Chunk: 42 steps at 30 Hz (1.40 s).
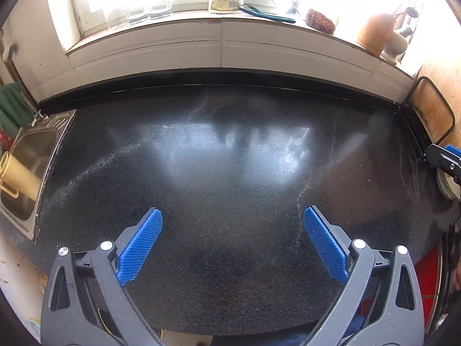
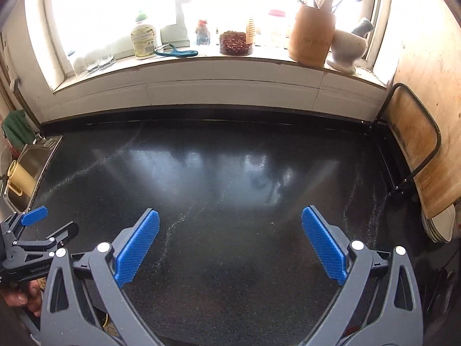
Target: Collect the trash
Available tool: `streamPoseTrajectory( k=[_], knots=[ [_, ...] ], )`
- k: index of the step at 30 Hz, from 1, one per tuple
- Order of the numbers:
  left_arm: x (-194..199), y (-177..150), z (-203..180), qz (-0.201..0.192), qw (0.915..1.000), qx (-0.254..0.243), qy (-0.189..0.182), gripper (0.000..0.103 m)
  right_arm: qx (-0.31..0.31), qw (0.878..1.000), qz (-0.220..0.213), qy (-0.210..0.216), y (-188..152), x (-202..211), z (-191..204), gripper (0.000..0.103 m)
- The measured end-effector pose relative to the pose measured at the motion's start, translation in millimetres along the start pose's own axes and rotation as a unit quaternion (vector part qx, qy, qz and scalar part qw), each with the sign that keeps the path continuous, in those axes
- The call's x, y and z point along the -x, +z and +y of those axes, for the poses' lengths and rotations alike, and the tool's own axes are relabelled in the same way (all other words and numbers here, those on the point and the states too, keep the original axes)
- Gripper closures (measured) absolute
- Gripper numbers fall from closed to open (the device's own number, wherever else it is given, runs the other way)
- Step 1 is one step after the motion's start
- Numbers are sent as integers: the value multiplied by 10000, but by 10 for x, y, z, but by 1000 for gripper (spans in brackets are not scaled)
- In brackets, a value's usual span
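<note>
Two grippers hang over the dark speckled stone countertop (image 1: 230,150), and both hold nothing: the left gripper (image 1: 232,227) and the right gripper (image 2: 230,230) each have their blue ribbed pads spread wide apart. Ahead of them no piece of trash can be made out. Far to the left of both tools lies the steel sink (image 1: 31,155) with a cream plastic jug (image 1: 18,173) in it.

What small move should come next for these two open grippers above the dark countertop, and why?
Probably turn a camera to search elsewhere: both the left gripper and right gripper hang open and hold nothing, and the black countertop shows only faint dusty streaks, no graspable trash.
</note>
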State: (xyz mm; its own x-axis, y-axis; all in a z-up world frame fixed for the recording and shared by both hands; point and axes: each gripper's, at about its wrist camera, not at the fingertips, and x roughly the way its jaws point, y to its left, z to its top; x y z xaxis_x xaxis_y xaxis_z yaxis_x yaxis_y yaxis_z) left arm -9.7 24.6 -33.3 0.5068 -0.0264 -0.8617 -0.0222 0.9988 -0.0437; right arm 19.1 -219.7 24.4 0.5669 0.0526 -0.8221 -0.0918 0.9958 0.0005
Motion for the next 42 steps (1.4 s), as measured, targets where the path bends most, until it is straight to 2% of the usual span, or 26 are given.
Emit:
streamPoseTrajectory(
  k=[14,42],
  knots=[
    [-83,157,-39,70,9999,88,85,7,-130,9997,160,145,51,-130,-128,7],
    [-125,136,-64,91,9998,123,89,7,-34,9995,247,197,59,-199,-99,7]
  ],
)
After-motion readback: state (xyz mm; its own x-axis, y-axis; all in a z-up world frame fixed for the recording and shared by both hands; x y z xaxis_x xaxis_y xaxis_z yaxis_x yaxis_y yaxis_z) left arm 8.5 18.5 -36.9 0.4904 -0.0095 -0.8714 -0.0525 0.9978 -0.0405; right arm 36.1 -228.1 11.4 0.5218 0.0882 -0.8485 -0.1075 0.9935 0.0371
